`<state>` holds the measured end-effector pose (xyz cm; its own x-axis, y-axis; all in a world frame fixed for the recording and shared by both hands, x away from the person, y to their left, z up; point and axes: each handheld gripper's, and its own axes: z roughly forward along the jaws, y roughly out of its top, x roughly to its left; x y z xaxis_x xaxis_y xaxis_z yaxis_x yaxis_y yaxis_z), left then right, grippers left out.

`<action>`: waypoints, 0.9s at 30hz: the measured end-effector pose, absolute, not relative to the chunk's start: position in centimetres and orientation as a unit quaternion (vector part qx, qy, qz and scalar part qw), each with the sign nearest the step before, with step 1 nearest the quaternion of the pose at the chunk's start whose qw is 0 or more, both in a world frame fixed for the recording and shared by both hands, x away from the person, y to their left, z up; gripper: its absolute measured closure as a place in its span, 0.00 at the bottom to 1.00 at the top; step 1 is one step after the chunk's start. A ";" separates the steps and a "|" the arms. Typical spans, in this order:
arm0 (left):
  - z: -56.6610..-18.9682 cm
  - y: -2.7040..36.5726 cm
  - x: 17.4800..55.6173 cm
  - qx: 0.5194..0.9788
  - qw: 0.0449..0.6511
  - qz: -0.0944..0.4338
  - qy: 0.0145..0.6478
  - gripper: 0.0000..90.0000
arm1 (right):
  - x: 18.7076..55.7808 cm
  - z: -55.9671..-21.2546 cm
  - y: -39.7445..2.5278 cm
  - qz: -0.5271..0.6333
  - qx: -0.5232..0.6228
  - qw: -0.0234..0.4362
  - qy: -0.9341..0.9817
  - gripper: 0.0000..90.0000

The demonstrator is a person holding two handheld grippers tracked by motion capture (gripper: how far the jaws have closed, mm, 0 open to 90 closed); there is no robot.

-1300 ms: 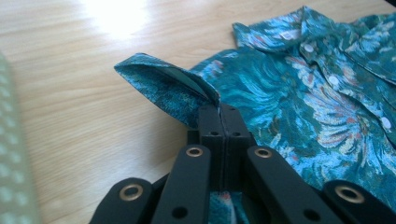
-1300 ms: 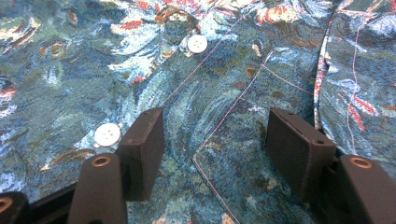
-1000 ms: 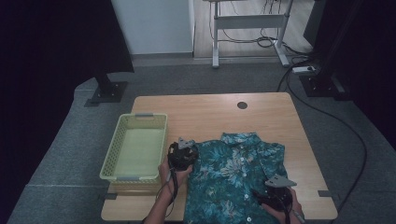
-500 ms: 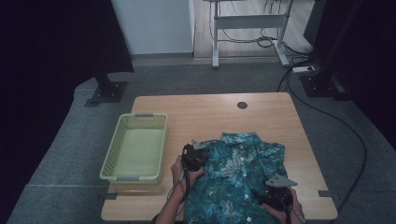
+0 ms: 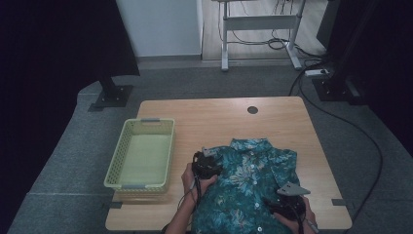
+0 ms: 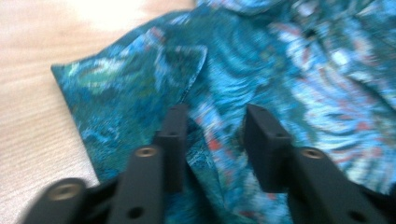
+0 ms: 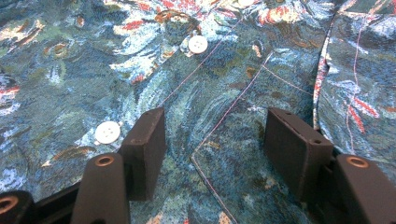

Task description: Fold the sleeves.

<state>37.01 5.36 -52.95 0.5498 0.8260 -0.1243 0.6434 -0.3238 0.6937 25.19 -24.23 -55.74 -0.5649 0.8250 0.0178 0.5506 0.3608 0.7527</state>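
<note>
While the blurred left gripper (image 6: 212, 140), fingers spread, has moved right onto the teal floral-print fabric shirt (image 5: 253, 180), the right gripper (image 7: 215, 154) hovers spread over its cut-off near hem.

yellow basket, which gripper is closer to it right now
Left. The left gripper sits at the shirt's left shoulder, just right of the yellow basket. The right gripper is over the shirt's lower right part, far across the table.

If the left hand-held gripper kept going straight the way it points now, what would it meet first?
Most likely the patterned shirt: the left hand-held gripper has its jaws open over a fold of the fabric, with more cloth directly ahead. Depth is hard to judge; it may already be touching.
</note>
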 end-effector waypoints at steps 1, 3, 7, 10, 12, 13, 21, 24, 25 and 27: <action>-52.6 5.3 36.8 0.804 0.362 0.129 0.454 0.61 | 25.2 -55.7 -24.2 0.370 0.428 0.186 0.803 0.42; -51.9 5.5 36.3 0.803 0.372 0.129 0.448 0.55 | 25.2 -55.7 -24.3 0.370 0.428 0.186 0.804 0.43; -51.0 6.0 35.3 0.802 0.390 0.129 0.435 0.51 | 25.2 -55.7 -24.2 0.370 0.428 0.186 0.804 0.43; -51.1 6.5 34.5 0.803 0.395 0.128 0.427 0.50 | 25.2 -55.7 -24.2 0.370 0.428 0.186 0.803 0.43; -51.4 6.7 34.1 0.806 0.391 0.128 0.425 0.49 | 25.2 -55.7 -24.2 0.370 0.428 0.186 0.803 0.43; -51.7 6.8 34.0 0.807 0.389 0.125 0.426 0.48 | 25.2 -55.7 -24.2 0.370 0.429 0.186 0.803 0.43; -54.6 7.5 34.0 0.800 0.379 0.119 0.450 0.45 | 25.3 -55.8 -24.2 0.371 0.429 0.187 0.802 0.43; -54.7 7.6 33.9 0.795 0.383 0.124 0.453 0.45 | 25.4 -55.8 -24.2 0.373 0.429 0.188 0.801 0.43; -54.8 7.7 33.9 0.795 0.382 0.131 0.452 0.44 | 25.4 -55.8 -24.1 0.373 0.428 0.189 0.801 0.43; -54.9 7.9 33.8 0.793 0.383 0.138 0.453 0.44 | 25.5 -55.9 -24.0 0.375 0.430 0.190 0.799 0.43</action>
